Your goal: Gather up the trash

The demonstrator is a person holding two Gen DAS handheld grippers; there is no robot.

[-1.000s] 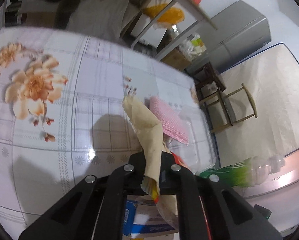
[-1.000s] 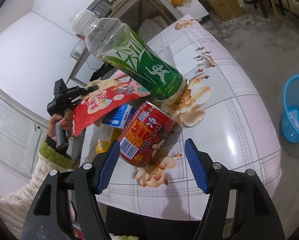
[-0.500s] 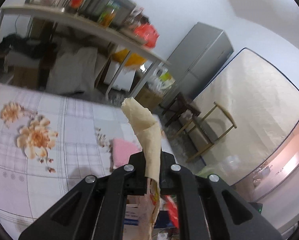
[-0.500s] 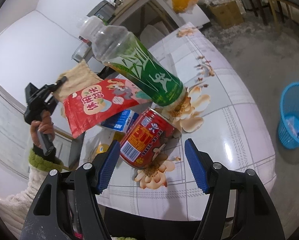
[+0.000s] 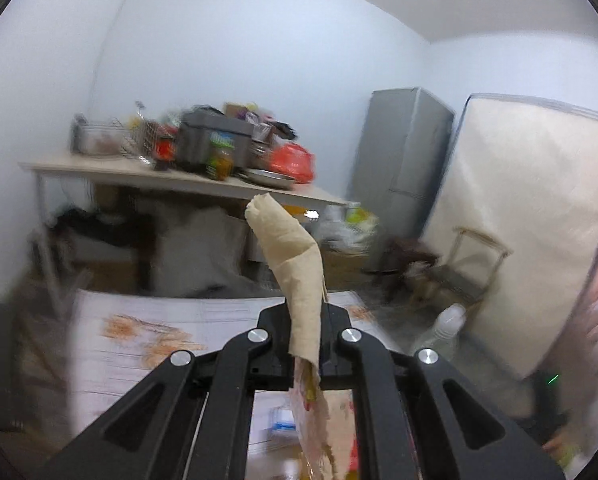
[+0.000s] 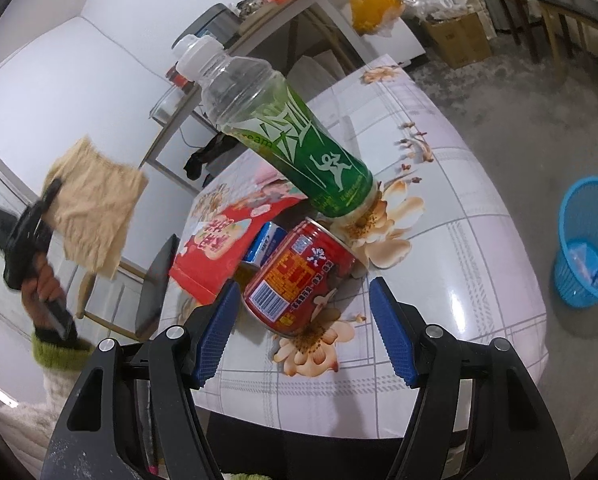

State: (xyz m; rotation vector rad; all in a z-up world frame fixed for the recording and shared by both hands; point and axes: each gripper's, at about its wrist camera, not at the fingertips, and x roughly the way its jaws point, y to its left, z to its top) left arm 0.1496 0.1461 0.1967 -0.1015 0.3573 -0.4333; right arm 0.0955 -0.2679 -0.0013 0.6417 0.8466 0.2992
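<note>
The left gripper [image 5: 305, 322] has its fingers clamped on a crumpled tan paper napkin [image 5: 295, 264], lifted clear of the desk [image 6: 479, 264], probably bound for the blue basket [image 6: 589, 240] on the floor; the right gripper [image 6: 303, 334] hangs with fingers wide and empty around a red can [image 6: 299, 276]; a green bottle [image 6: 291, 136] stands just behind.

we see pale white walls [image 5: 227, 60] and a grey, gritty floor [image 6: 531, 92]; a cluttered shelf table [image 5: 179, 184] stands against the wall; a grey fridge [image 5: 403, 168] adjoins an upright mattress [image 5: 519, 220]; a wooden chair [image 5: 459, 272] sits nearby.
</note>
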